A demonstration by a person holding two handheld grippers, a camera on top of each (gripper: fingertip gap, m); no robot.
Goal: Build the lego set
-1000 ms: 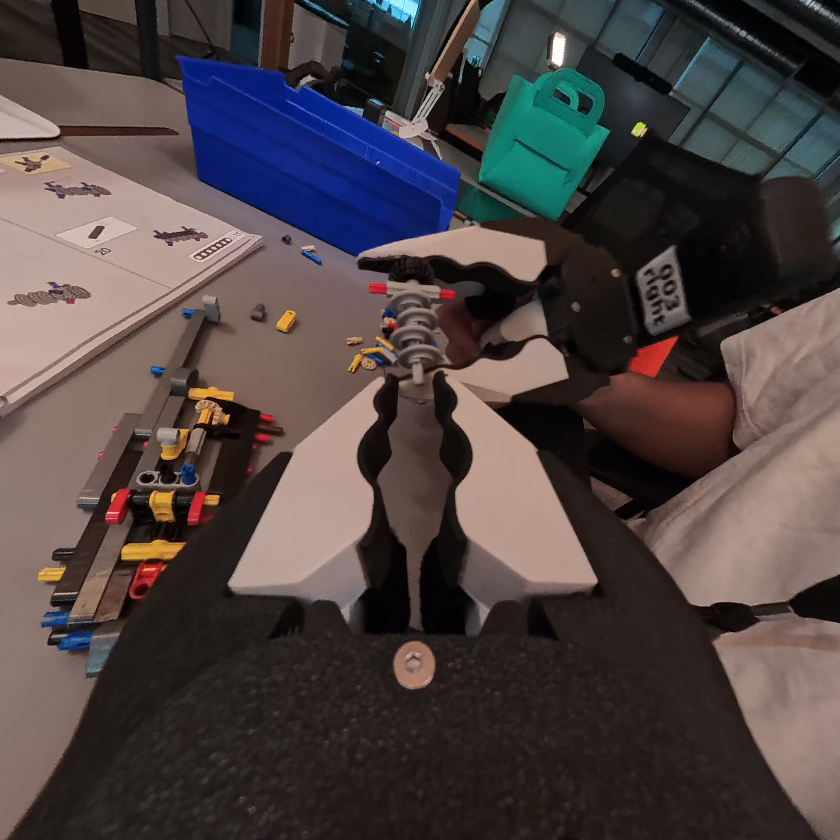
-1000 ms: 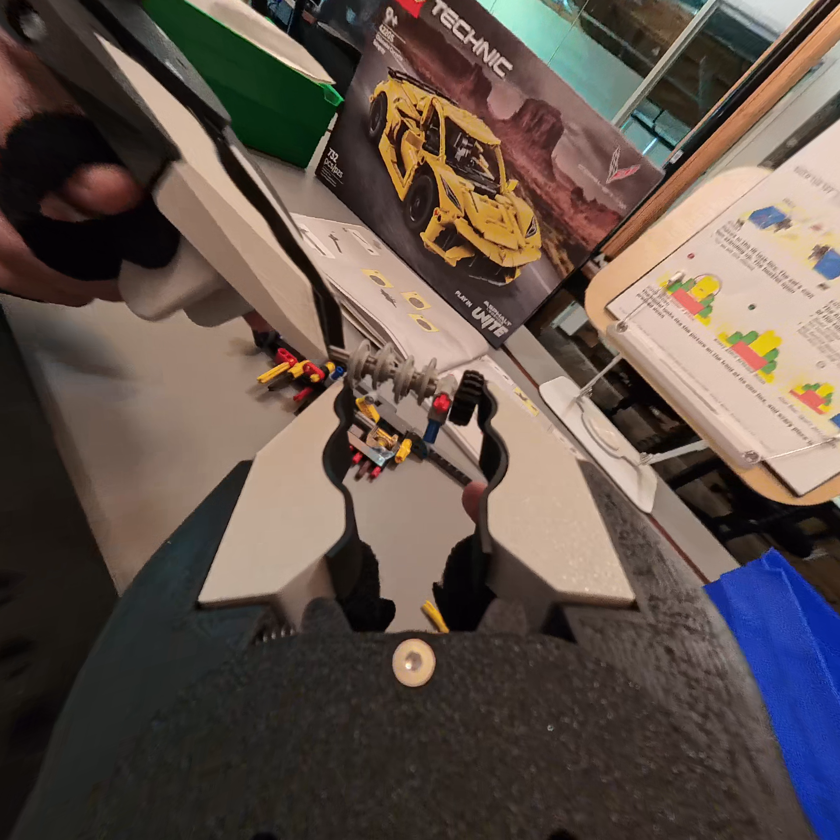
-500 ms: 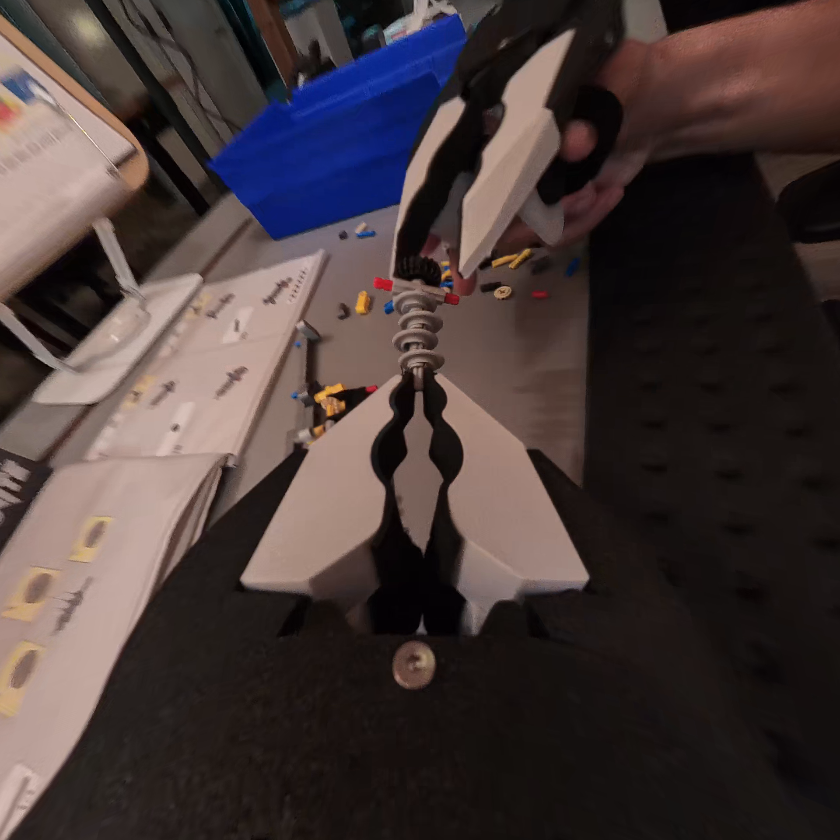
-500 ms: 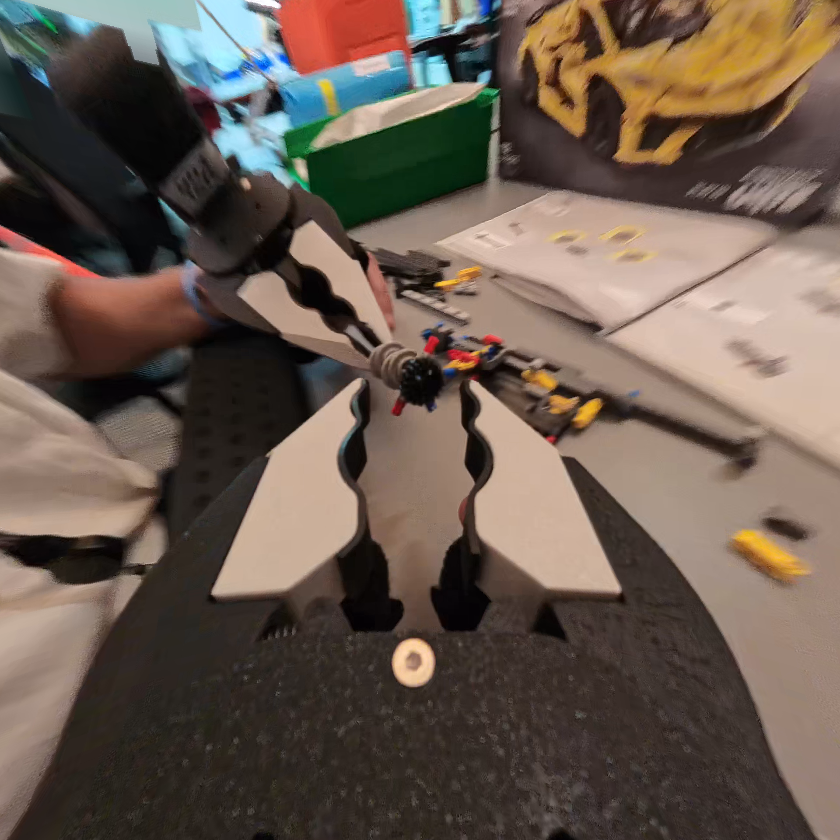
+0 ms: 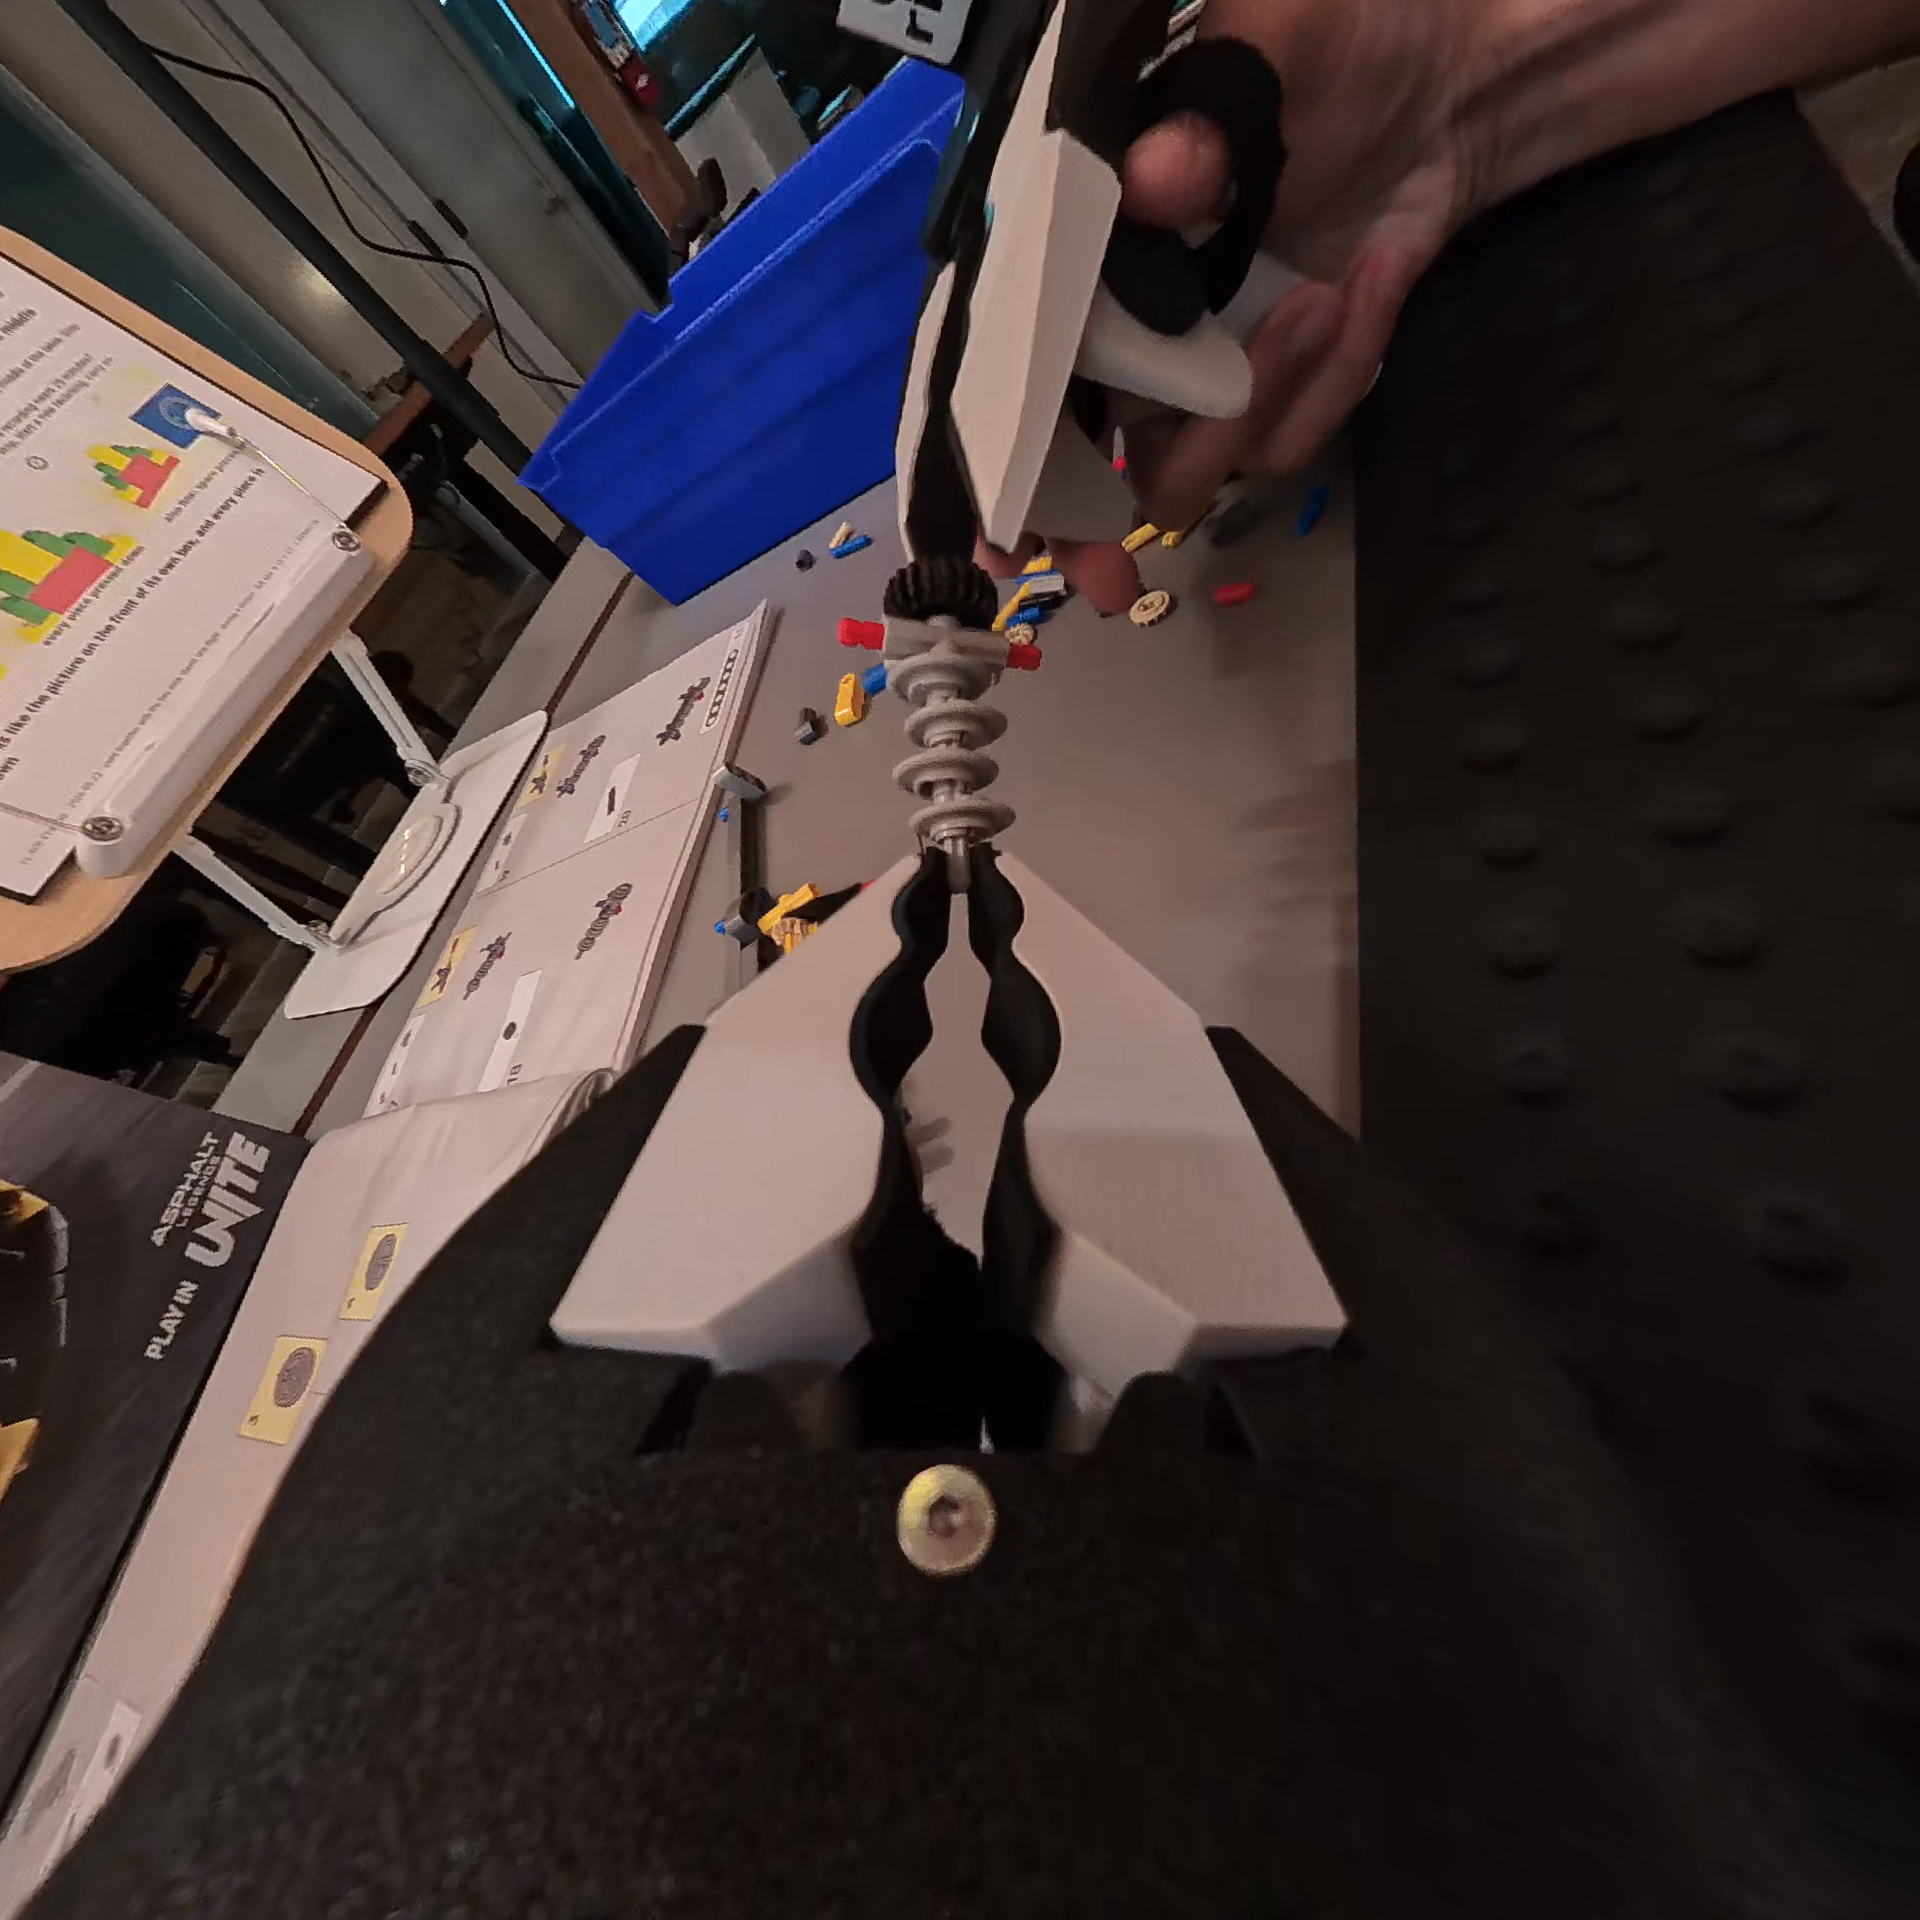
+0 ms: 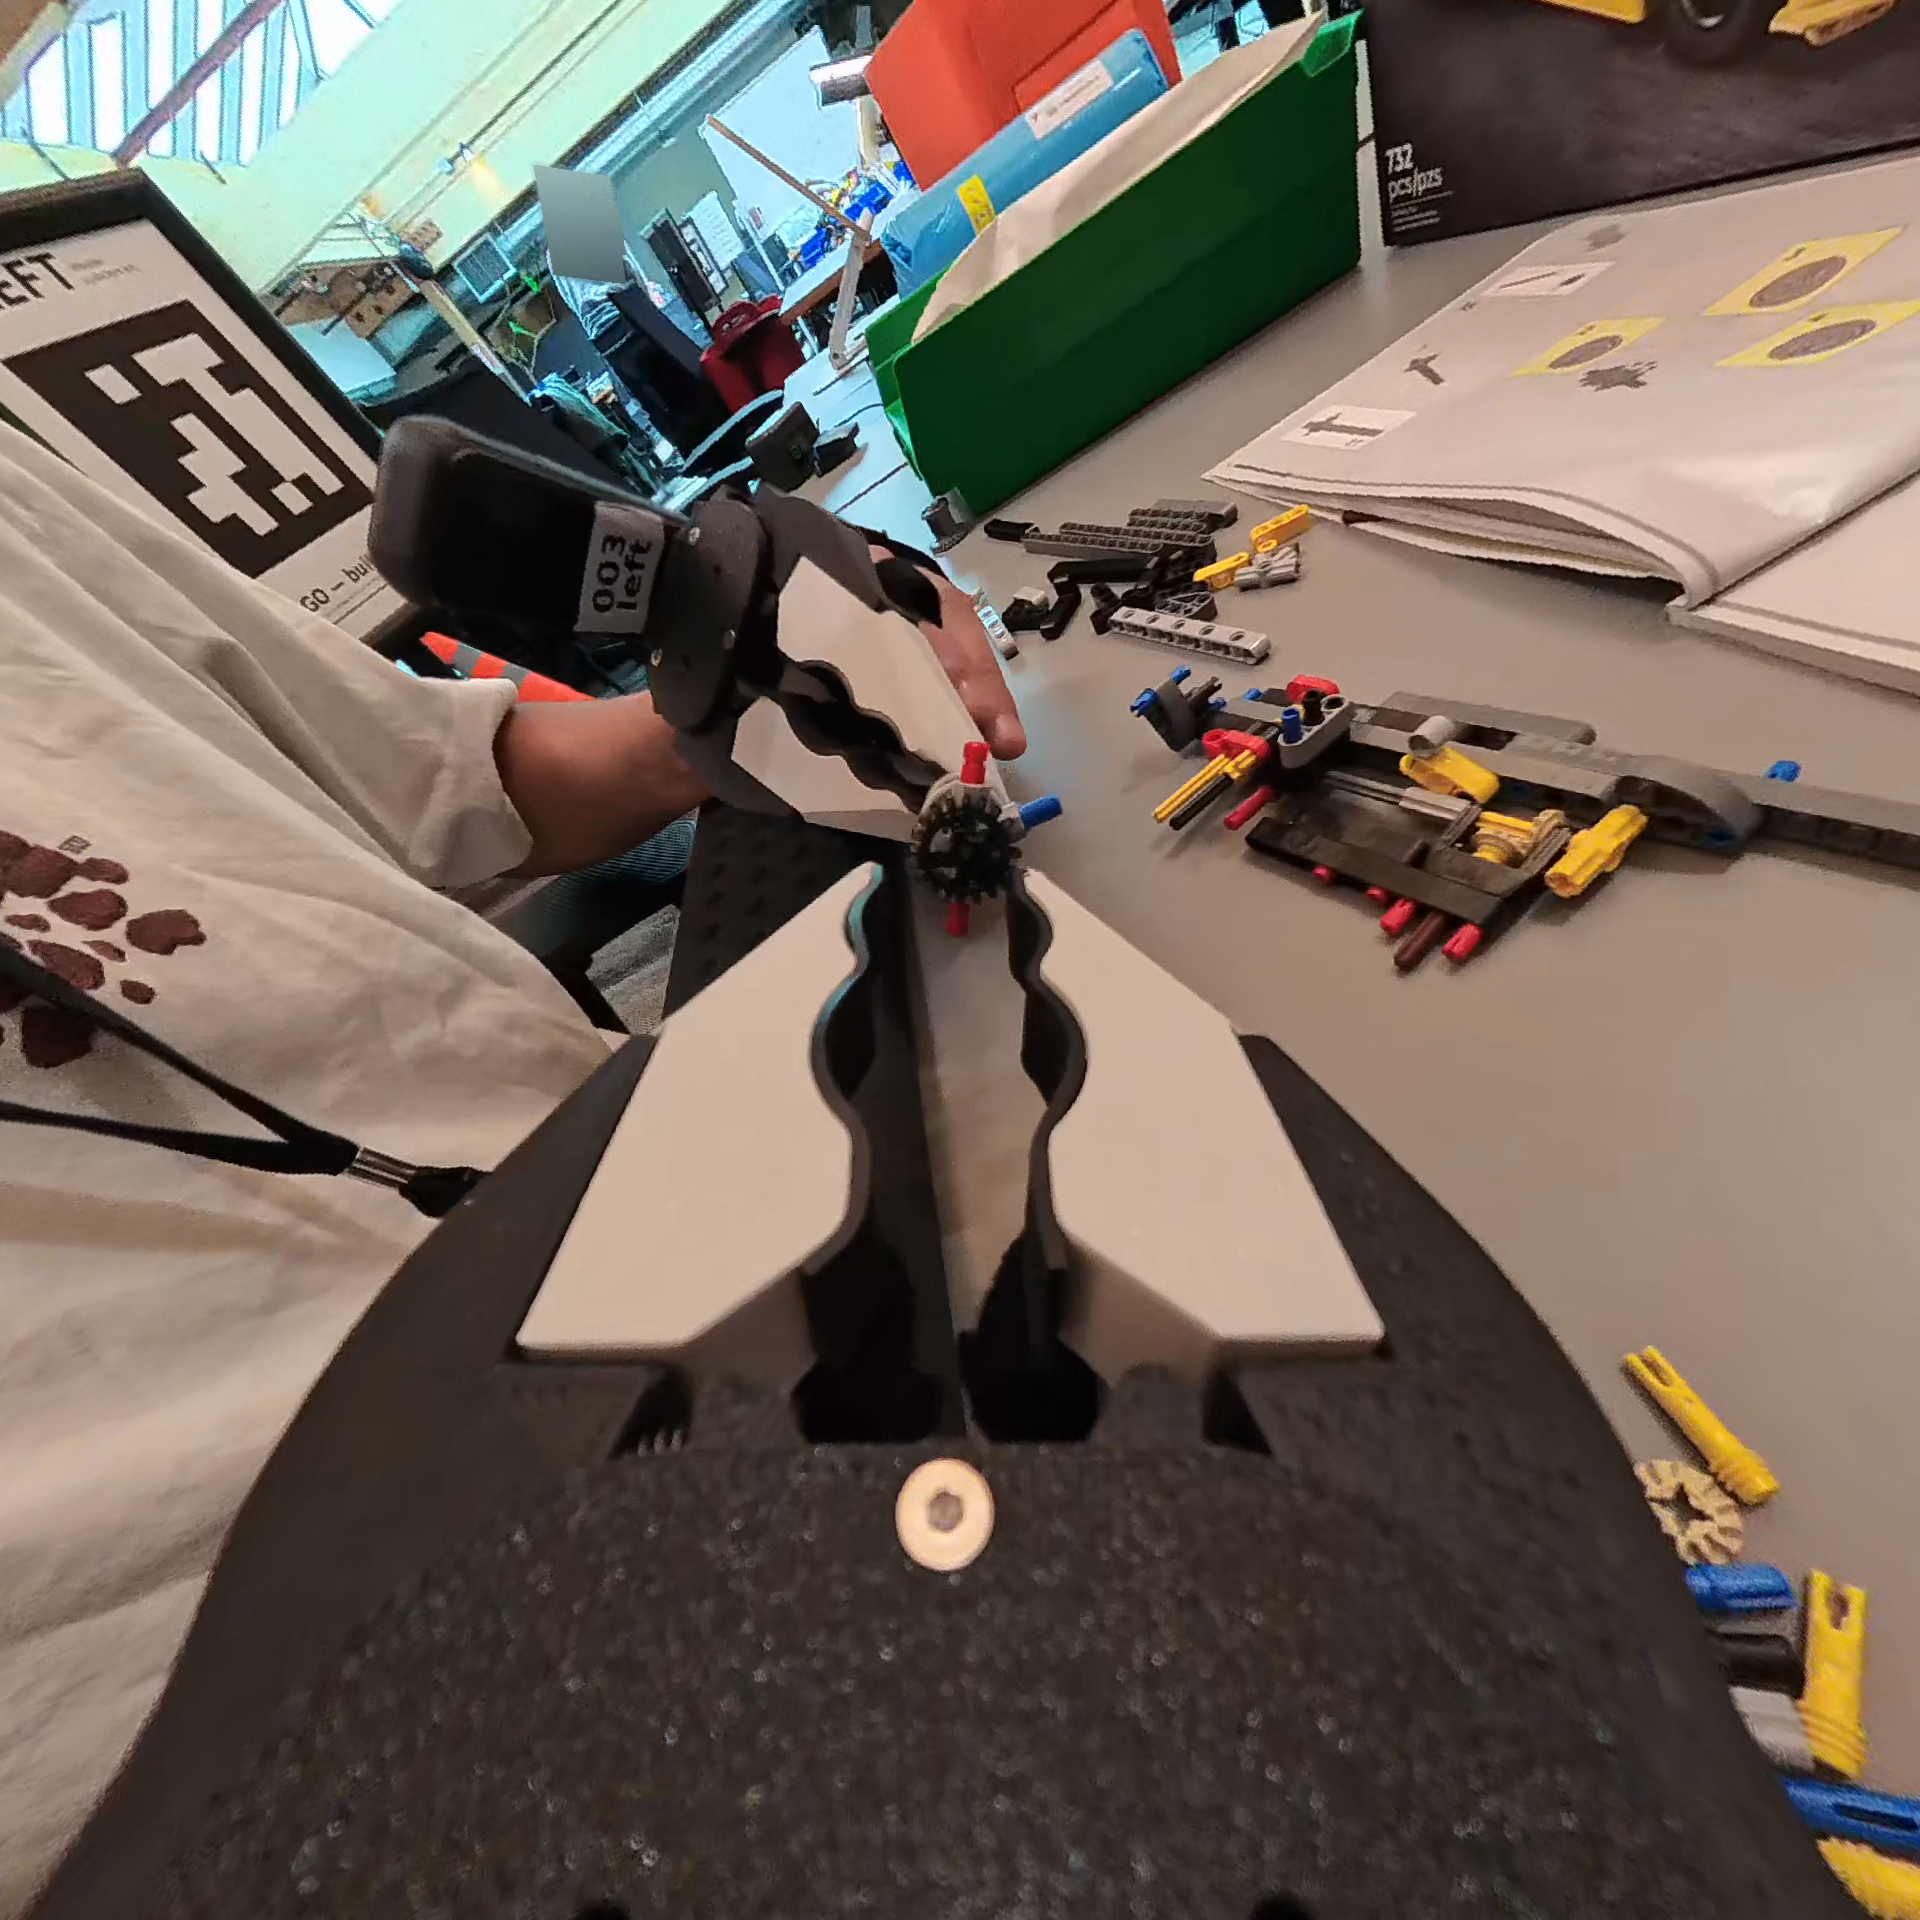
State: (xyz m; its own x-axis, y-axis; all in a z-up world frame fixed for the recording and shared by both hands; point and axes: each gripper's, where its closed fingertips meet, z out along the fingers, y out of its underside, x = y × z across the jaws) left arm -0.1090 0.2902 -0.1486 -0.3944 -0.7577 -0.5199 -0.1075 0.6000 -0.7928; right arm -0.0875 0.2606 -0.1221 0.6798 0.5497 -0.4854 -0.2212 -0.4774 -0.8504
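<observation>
Right gripper (image 6: 951,883) has neared the axle assembly (image 5: 948,717) left gripper (image 5: 958,868) pinches

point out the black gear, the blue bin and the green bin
black gear (image 6: 964,854), right wrist view, on its toothed face at the end of the grey axle assembly
blue bin (image 5: 769,395), left wrist view, on its long side wall
green bin (image 6: 1132,301), right wrist view, on its front wall

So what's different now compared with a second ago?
Both grippers swung round, so the right gripper now meets the black gear head-on, apart from it. The left gripper still pinches the grey axle piece; the half-built frame stayed put.
</observation>
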